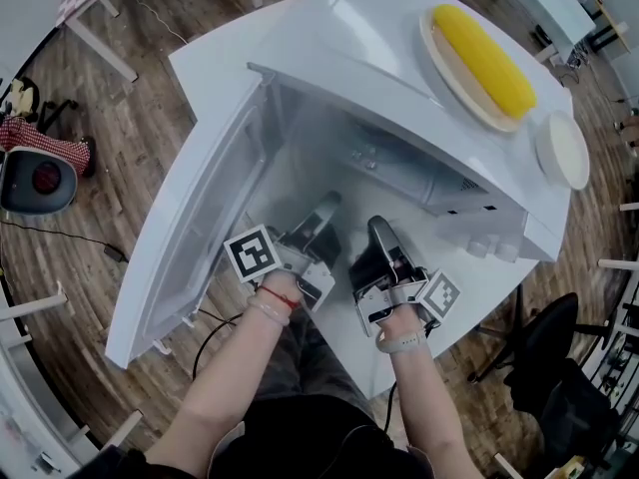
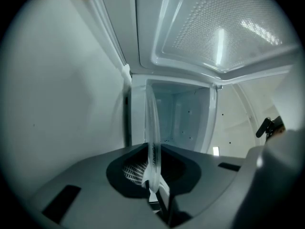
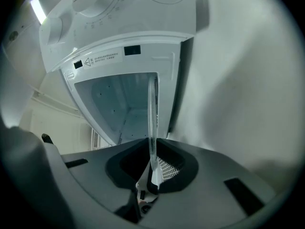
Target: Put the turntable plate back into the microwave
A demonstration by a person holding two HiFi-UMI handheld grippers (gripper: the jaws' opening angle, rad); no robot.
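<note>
The turntable plate [image 2: 153,137] is clear glass and shows edge-on as a thin upright strip between the jaws in both gripper views. My left gripper [image 2: 153,178] is shut on its rim; my right gripper [image 3: 151,174] is shut on the plate [image 3: 152,123] as well. In the head view both grippers, left [image 1: 319,220] and right [image 1: 383,239], sit side by side at the mouth of the white microwave [image 1: 329,48], pointing into its cavity [image 1: 329,163]. The glass itself is hardly visible there. The microwave door [image 1: 185,257] hangs wide open on the left.
A plate with a yellow corn cob [image 1: 486,60] and a small white dish [image 1: 562,149] rest on top of the microwave. White knobs [image 1: 494,248] sit on its right panel. A black office chair [image 1: 544,367] stands at the right, a round heater [image 1: 36,182] at the left.
</note>
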